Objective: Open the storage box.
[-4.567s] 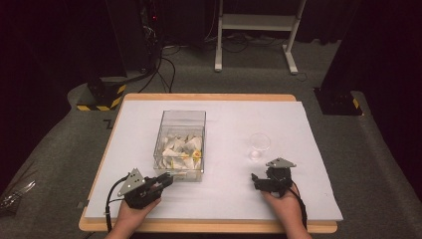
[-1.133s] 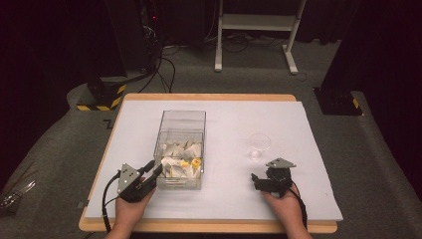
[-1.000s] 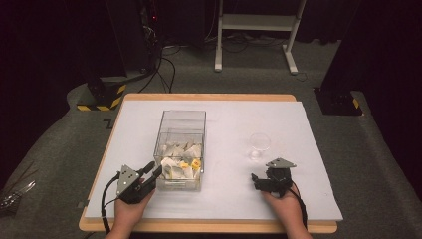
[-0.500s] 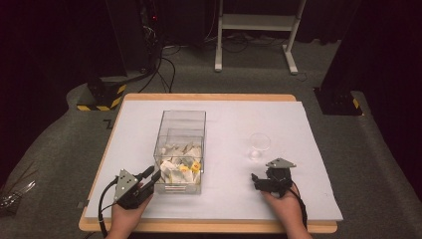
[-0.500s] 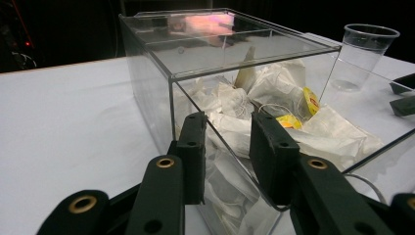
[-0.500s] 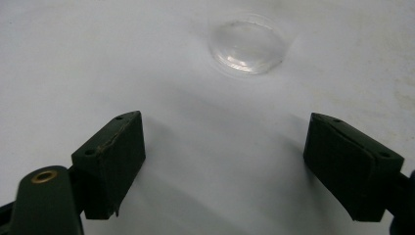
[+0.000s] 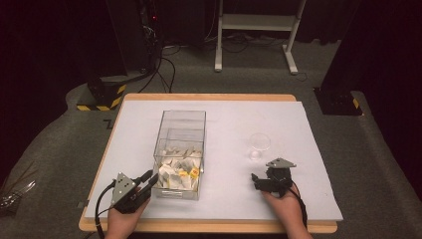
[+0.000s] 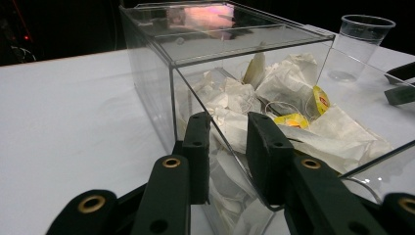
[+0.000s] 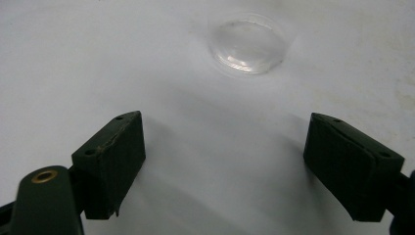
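Here the left claw point(image 8: 227, 147) had just been closing and clenched the near wall of the box point(image 7: 181, 144), mid-surface; the right claw point(image 9: 225, 166) rested released, so bracing seemed secured.

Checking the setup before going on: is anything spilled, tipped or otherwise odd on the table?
Nothing stands out. The clear box stands upright with the tea bags inside it, and the plastic cup stands upright and apart. The left gripper has just been closing on the box's near corner wall; the right gripper stands open over bare table.
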Demonstrator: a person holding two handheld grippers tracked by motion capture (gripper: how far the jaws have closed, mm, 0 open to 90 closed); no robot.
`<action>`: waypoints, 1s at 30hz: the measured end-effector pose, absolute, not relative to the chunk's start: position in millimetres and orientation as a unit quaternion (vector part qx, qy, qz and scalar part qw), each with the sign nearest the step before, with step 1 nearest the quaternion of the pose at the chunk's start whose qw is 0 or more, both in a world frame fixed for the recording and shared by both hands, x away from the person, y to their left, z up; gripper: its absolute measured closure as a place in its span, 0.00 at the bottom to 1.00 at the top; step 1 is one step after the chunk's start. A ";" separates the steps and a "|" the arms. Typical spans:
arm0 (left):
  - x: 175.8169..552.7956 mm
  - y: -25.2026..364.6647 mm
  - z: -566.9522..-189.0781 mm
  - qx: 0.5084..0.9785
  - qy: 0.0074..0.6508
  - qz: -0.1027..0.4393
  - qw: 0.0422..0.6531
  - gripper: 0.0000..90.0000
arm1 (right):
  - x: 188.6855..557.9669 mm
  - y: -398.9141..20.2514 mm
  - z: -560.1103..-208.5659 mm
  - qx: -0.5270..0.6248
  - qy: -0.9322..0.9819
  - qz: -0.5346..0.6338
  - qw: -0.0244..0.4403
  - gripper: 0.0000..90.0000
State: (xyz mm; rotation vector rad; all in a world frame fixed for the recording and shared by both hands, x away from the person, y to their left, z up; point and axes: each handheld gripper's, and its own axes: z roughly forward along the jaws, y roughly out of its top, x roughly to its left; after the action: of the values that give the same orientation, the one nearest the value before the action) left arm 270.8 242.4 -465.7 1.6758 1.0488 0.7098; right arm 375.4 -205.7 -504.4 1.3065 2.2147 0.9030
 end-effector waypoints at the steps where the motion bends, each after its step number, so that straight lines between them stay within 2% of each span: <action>1: 270.7 242.4 -465.6 0.692 0.433 0.292 0.497 0.79 | 375.4 -205.7 -504.4 0.469 0.795 0.324 0.207 0.17; 20: 260.4 242.4 -463.4 0.698 0.438 0.286 0.490 0.80 | 375.3 -205.7 -504.4 0.469 0.795 0.324 0.207 0.17; 30: 254.3 241.0 -460.9 0.693 0.439 0.283 0.497 0.78 | 375.2 -205.7 -504.4 0.469 0.795 0.324 0.207 0.17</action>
State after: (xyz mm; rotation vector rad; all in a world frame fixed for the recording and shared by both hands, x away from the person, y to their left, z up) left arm 254.3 241.0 -460.9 1.6794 1.0622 0.6856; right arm 375.2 -205.7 -504.4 1.3048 2.2145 0.9026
